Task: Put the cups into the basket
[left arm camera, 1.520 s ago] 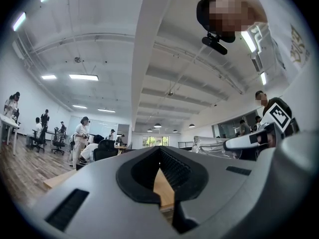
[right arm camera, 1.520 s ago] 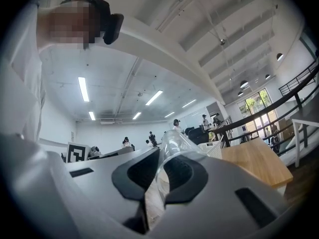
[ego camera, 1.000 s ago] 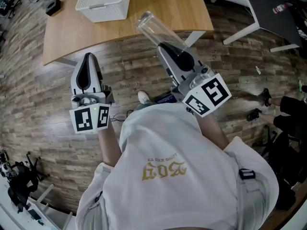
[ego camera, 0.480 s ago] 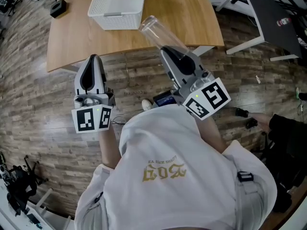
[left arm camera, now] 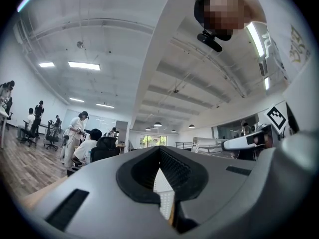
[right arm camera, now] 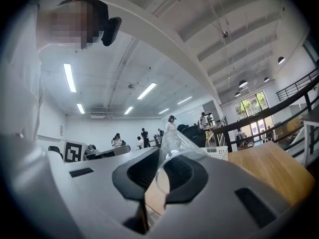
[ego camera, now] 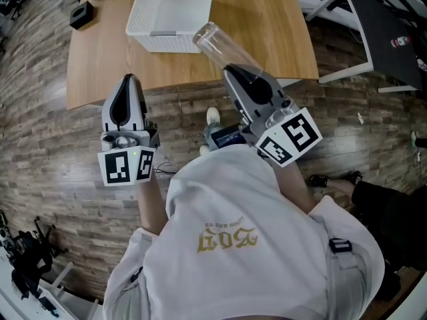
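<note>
A tall clear plastic cup (ego camera: pixel 217 44) sticks out of my right gripper (ego camera: pixel 235 71), which is shut on its base; the cup tilts up and left over the near edge of the wooden table (ego camera: pixel 267 25). In the right gripper view the clear cup (right arm camera: pixel 174 148) stands between the black pads. The white perforated basket (ego camera: pixel 171 9) sits on the table just beyond the cup's mouth, also visible as a white basket (right arm camera: pixel 215 152) in the right gripper view. My left gripper (ego camera: pixel 127 85) is shut with nothing in it, held over the floor in front of the table's near edge.
A small black box (ego camera: pixel 80 15) lies at the table's far left corner. Grey table legs and a dark tabletop (ego camera: pixel 387 25) stand to the right. A phone-like device (ego camera: pixel 227 137) and a shoe (ego camera: pixel 212 116) show below me on the plank floor. People stand far off in the room.
The table and basket have come nearer and lower in the head view. The cup's mouth now lies closer to the basket's near corner. Both grippers keep their hold.
</note>
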`<state>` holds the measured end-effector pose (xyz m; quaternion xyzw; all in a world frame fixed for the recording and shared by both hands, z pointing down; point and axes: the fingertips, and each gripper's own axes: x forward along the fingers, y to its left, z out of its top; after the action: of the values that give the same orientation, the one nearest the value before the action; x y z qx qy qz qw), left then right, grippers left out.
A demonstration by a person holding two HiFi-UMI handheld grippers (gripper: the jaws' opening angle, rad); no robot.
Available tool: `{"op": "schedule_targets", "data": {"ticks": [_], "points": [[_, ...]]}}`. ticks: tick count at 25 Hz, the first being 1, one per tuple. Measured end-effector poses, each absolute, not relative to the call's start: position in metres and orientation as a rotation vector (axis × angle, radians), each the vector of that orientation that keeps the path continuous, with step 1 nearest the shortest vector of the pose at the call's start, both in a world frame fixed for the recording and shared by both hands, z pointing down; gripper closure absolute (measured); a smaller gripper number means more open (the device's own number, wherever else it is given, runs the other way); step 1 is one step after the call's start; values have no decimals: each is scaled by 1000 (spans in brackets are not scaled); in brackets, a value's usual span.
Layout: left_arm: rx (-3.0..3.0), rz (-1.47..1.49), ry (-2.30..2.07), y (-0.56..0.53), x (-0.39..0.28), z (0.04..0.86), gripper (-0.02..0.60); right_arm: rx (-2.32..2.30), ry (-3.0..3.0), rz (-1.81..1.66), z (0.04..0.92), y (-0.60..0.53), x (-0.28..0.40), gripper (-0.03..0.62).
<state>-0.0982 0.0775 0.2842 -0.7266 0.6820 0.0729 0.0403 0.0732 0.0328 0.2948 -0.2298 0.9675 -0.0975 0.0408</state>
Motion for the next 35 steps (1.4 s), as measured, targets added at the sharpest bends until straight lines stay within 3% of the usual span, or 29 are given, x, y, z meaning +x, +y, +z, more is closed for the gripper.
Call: {"op": "schedule_targets", "data": {"ticks": [35], "points": [[-2156, 157, 2110, -75, -153, 262, 575, -530, 2983, -402, 297, -114, 2, 563]]}}
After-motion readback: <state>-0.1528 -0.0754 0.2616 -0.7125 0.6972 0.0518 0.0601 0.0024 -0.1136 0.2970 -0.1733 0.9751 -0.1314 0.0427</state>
